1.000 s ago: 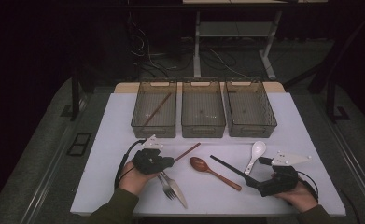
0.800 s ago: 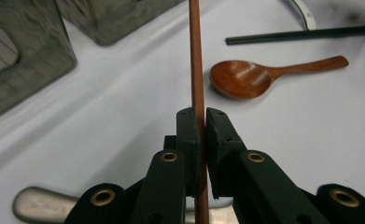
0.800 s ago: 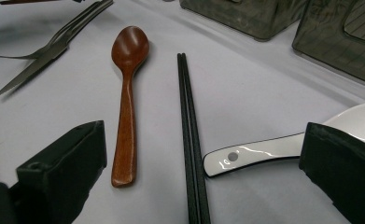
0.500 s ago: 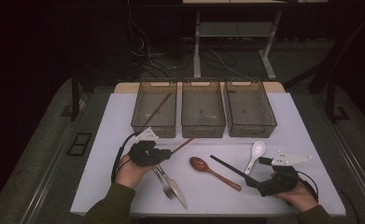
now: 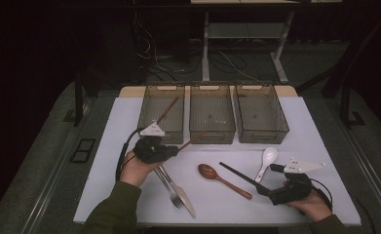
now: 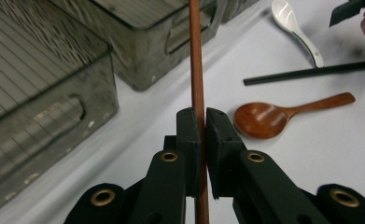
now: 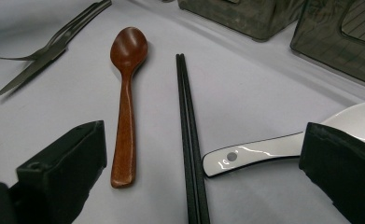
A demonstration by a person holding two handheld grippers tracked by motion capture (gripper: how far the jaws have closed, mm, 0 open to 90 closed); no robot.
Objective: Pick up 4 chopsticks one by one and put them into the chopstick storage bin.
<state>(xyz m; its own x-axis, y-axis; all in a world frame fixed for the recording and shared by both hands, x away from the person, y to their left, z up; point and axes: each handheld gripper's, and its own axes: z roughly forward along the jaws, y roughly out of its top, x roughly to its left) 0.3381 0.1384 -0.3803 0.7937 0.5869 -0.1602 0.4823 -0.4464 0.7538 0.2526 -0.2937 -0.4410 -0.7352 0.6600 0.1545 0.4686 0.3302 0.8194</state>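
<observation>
Above table, near front of left bin: left claw clamped tight on brown chopstick, stick running up between jaws, tip over middle bin front wall. Risk: thin grip, stick may pivot, snag bin rim, drop. Right claw wide open, empty, straddling black chopsticks.

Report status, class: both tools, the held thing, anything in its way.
Left tool shut on thin reddish-brown wooden chopstick, lifted off the table. Right tool open, low over black chopsticks. Left grey mesh bin ahead, path clear.
</observation>
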